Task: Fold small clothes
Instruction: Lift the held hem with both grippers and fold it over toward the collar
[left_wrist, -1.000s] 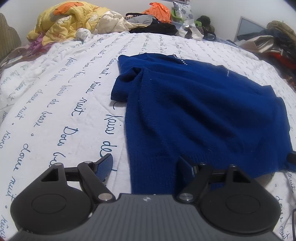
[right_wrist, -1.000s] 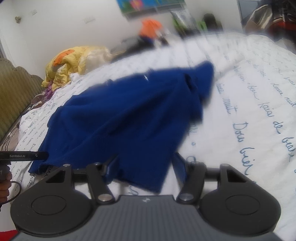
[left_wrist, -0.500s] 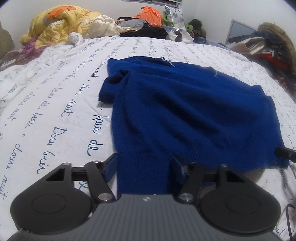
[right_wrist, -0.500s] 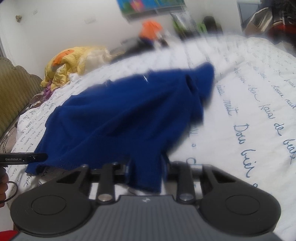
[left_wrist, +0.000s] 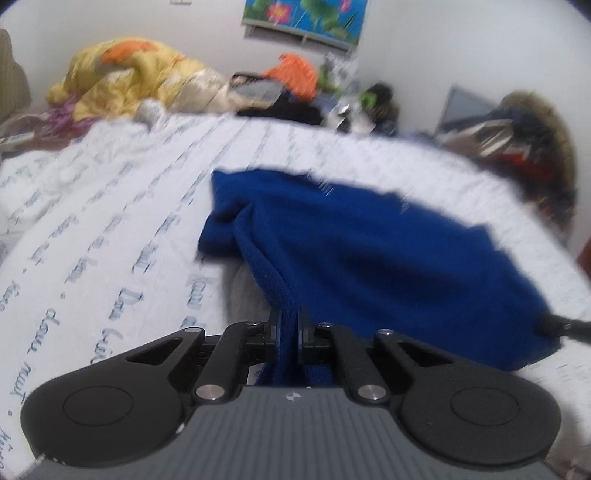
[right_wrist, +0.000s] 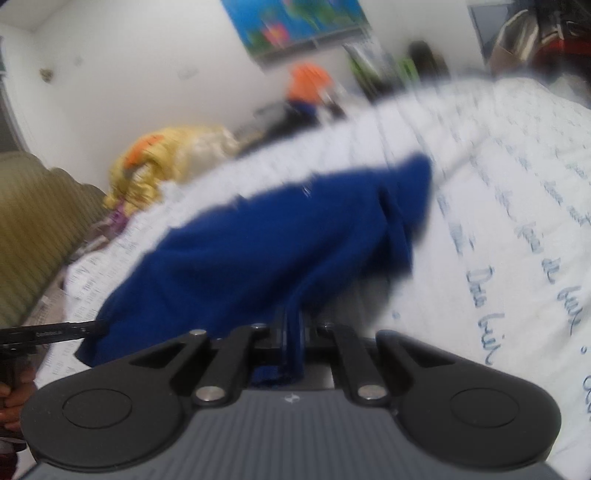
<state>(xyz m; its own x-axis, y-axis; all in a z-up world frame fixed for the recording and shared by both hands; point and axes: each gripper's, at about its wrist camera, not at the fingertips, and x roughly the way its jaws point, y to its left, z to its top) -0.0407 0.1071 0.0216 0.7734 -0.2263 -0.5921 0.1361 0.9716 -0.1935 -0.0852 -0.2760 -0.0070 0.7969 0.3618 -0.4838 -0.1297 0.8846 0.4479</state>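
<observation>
I have the blue sweater (left_wrist: 388, 251) lifted by its hem off the bed (left_wrist: 110, 221); left tongs (left_wrist: 289, 325) and right tongs (right_wrist: 291, 332) are each pinched tight on a corner. Uneven lifting could bunch the knit or slip a corner. The clothes pile (left_wrist: 125, 85) beyond leaves the fold path free.

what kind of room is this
Most likely a lived-in bedroom. A blue sweater lies on a bed with a white script-printed sheet, a yellow quilt is heaped at the far end, and a flower picture hangs on the wall.
</observation>
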